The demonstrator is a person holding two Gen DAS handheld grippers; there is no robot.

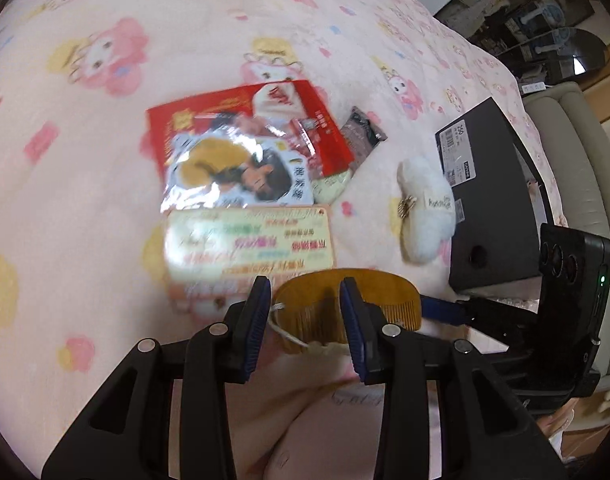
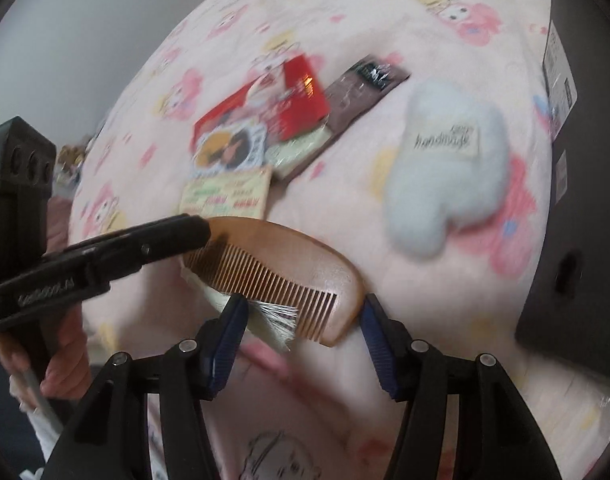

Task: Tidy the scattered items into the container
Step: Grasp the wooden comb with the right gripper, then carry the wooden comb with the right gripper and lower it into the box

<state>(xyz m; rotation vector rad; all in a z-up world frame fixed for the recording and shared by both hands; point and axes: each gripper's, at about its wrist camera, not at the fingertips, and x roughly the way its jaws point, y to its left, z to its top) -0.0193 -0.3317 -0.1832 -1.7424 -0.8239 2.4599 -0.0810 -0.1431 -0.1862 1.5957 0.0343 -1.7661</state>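
Observation:
A wooden comb (image 1: 305,312) with a white tassel lies on the pink blanket between the fingers of my open left gripper (image 1: 305,304). In the right wrist view the comb (image 2: 301,256) has its near end between the fingers of my open right gripper (image 2: 305,316), with the left gripper (image 2: 193,232) at its far end. A white plush charm (image 1: 425,208) lies next to the black box (image 1: 493,196); the charm also shows in the right wrist view (image 2: 449,176). A red packet (image 1: 241,120), a picture packet (image 1: 233,172), a printed card (image 1: 249,248) and a dark sachet (image 1: 361,132) lie in a pile.
The pink cartoon blanket (image 1: 105,160) covers the bed. The black box stands at the right edge (image 2: 577,240). Shelves and a cream seat (image 1: 577,128) lie beyond the bed on the right.

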